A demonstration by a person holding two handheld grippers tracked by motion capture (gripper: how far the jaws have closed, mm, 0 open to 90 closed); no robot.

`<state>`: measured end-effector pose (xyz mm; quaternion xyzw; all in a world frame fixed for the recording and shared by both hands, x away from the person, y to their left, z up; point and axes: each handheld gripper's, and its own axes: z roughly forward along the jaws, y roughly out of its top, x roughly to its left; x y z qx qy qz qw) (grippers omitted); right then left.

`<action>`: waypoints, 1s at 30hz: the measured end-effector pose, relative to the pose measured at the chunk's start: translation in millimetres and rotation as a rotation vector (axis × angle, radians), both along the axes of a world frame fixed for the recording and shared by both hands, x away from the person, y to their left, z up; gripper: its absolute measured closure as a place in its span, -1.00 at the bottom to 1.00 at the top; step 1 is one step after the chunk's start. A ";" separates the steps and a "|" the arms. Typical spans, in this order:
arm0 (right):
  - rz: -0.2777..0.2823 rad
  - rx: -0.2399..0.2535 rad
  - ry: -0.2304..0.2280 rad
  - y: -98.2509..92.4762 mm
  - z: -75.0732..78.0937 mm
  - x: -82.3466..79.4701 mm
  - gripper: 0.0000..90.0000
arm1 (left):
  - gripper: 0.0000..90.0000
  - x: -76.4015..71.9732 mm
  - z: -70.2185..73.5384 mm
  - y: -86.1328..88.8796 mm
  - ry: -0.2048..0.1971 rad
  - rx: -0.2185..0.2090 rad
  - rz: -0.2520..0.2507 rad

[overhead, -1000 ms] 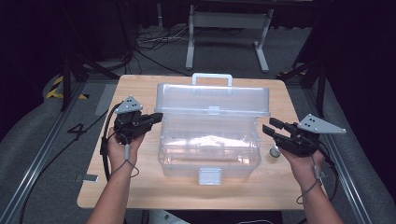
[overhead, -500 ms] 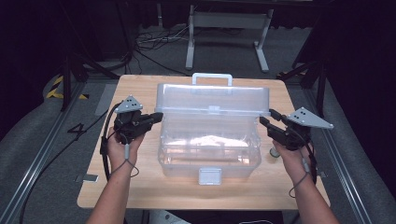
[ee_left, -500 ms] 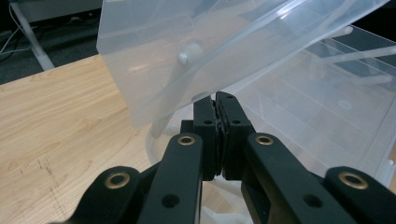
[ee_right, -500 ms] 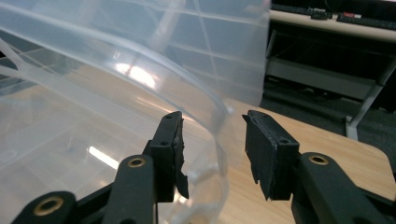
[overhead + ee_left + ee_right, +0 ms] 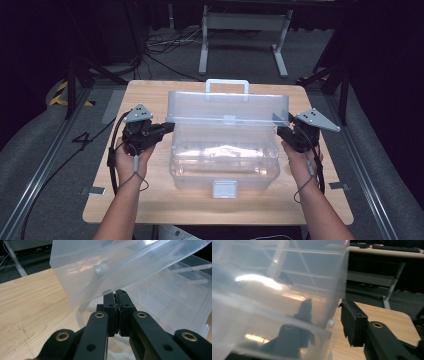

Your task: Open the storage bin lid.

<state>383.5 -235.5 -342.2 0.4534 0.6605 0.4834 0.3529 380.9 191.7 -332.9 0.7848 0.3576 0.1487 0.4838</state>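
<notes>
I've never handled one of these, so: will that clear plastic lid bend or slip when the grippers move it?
Probably it flexes a little: the lid looks like thin, see-through plastic. It seems light, since the left gripper pinches just its corner edge. Its glossy surface may be slippery. The right gripper straddles the other end wall, jaws just closing.

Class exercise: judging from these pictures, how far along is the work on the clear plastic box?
Done: the front latch is undone and the lid stands raised above the box. In hand: the left gripper is shut on the lid's left edge; the right gripper straddles the right edge, its jaws just closing, not yet pressing. Left: whichever way the lid goes next.
</notes>
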 end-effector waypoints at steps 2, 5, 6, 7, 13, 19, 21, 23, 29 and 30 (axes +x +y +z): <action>-0.016 -0.003 -0.004 1.0 -0.1 0.1 0.54 | 0.93 -1.3 -0.3 -0.7 -0.001 -0.003 0.005; -0.027 -0.005 -0.021 2.1 -1.0 0.3 0.57 | 0.90 -3.7 -0.7 -1.3 -0.004 0.000 0.003; -0.031 -0.003 -0.022 2.1 -1.2 0.5 0.57 | 0.89 -4.9 -0.9 -1.5 -0.008 0.001 0.005; -0.031 -0.003 -0.022 2.1 -1.2 0.5 0.57 | 0.87 -4.9 -0.9 -1.5 -0.008 0.001 0.005; -0.030 0.025 -0.034 0.7 -1.3 3.4 0.58 | 0.81 -11.1 -0.2 0.4 -0.013 0.001 0.007; -0.054 0.007 -0.073 3.9 0.3 3.7 0.58 | 0.78 -17.1 -1.5 -1.9 -0.009 0.019 0.001; -0.051 0.015 -0.075 3.5 0.9 4.8 0.59 | 0.78 -19.0 -1.3 -1.9 -0.013 0.025 -0.001; -0.051 0.014 -0.076 3.0 1.3 5.7 0.59 | 0.76 -21.8 -0.6 0.2 -0.013 0.025 0.002; -0.068 -0.003 -0.129 7.2 9.5 4.3 0.54 | 0.74 -29.1 -2.3 13.3 -0.004 0.027 0.031; -0.066 0.004 -0.133 6.7 10.0 4.8 0.54 | 0.74 -29.6 -3.3 16.8 0.000 0.023 0.043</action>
